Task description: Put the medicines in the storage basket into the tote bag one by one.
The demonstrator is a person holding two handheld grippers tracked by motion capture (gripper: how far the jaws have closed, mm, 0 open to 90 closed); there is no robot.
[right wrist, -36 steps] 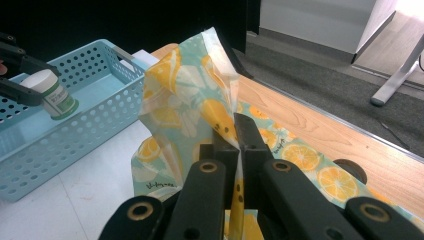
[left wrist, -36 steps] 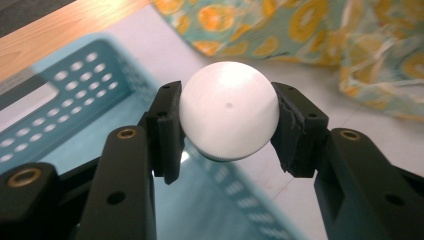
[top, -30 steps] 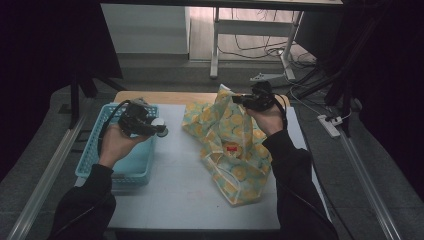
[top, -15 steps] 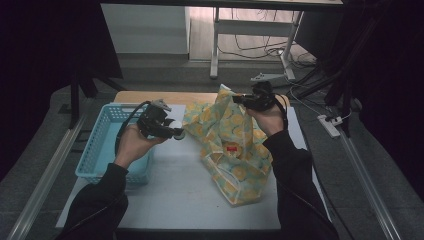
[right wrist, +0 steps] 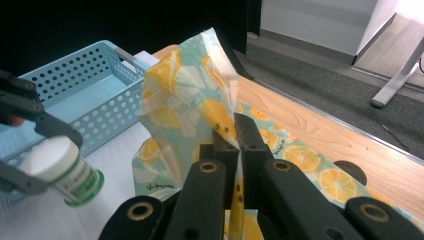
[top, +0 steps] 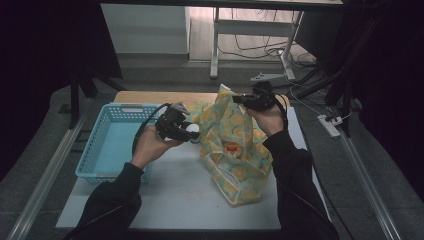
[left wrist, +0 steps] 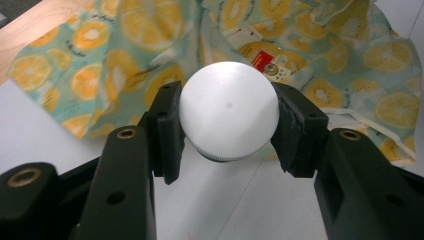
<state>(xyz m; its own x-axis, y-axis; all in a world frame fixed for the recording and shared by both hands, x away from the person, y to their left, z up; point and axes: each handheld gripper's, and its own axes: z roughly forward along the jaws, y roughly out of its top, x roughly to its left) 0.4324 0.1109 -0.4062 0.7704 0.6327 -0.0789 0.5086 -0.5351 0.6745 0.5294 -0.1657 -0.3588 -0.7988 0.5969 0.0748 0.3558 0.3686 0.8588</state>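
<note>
The desk [top: 175, 195] has a pale grey-white top with a light wood strip along its far edge, and it stands on grey carpet in a dim room. Beyond it are a white panel, the metal legs of another piece of furniture, loose cables on the floor and a white power strip [top: 329, 126] to the right. Metal rails run along both sides of the desk.

A light blue perforated basket [top: 102, 150] sits on the left part of the desk. A fabric bag [top: 235, 150] printed with orange slices lies at the centre, its far edge lifted.

The left tongs [top: 187, 131] are closed on a small white bottle [left wrist: 229, 111], clamped by its round cap between both jaws; the right gripper view shows a green-printed label on it, too small to read. The bottle is held in the air just beside the bag's left side, between basket and bag.

The right tongs [right wrist: 235, 131] are pinched shut on the raised upper edge of the bag, holding it up above the desk.
</note>
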